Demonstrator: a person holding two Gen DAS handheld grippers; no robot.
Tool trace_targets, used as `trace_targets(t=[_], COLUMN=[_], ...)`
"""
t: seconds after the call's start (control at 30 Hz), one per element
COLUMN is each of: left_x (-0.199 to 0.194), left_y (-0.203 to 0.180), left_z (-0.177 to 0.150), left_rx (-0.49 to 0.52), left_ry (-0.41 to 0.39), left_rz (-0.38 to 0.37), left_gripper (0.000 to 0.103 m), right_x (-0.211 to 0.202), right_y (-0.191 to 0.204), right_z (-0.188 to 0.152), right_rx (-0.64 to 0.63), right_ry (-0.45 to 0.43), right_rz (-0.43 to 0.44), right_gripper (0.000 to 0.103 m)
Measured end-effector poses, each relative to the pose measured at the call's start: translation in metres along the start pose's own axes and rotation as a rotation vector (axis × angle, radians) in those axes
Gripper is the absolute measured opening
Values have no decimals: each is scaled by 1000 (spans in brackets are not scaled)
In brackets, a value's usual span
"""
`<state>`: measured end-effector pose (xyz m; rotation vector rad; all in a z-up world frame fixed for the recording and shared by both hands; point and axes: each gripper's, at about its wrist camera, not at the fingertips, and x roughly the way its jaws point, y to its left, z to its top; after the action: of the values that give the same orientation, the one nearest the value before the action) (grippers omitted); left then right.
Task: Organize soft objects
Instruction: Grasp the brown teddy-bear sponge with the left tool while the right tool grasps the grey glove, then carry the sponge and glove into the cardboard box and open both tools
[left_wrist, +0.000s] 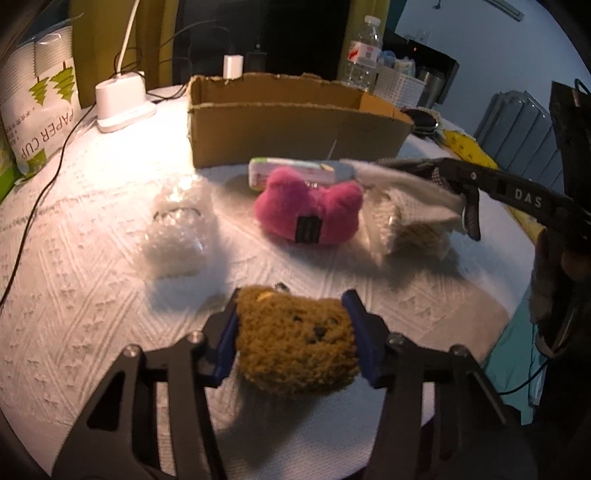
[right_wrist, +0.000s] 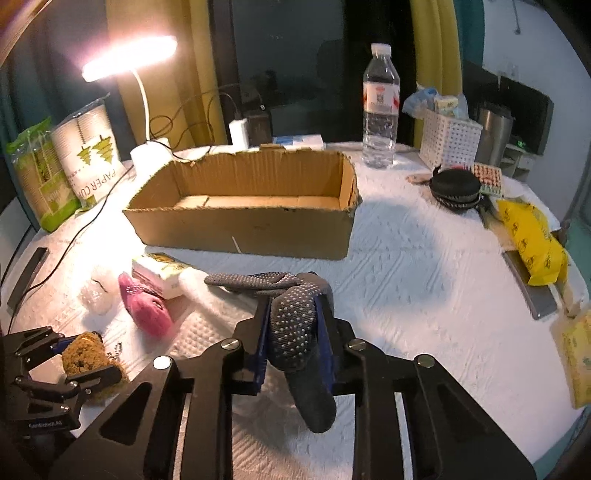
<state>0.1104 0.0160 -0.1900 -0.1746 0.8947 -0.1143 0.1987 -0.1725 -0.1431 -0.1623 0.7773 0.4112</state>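
Fingers of the left gripper (left_wrist: 293, 332) pinch a brown plush toy (left_wrist: 297, 338) from both sides, low at six o'clock of the table (left_wrist: 92, 258). The right gripper (right_wrist: 293, 334) is clamped on a dotted grey sock (right_wrist: 293, 332), at three o'clock from the pink plush (left_wrist: 308, 206). The cardboard box (right_wrist: 243, 218) stands empty at twelve o'clock beyond them, probably the bin for the soft things; each hand holding one would let both go in together
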Motion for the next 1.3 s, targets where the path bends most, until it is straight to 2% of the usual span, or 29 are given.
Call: trace_targets(t=[0.4,0.7,1.03,1.3], left_x=[-32,-48,-54,-39], left_y=[3,11,17,25], left_z=[29,61,111,143], left_rx=[9,14,42,37], left_ry=[-116,-200,-291,-301], left_rz=[-9,-10,-23,-57], left_gripper=[53,53,53,53], right_x=[-48,-65,-57,-36], right_y=[3,2,8,8], right_z=[26,51,80,102], right_rx=[-23,-33,-74,-82], right_ry=[-136,-203,-237,-241], right_rz=[-9,0,-10,17], right_gripper=[23,23,23,23])
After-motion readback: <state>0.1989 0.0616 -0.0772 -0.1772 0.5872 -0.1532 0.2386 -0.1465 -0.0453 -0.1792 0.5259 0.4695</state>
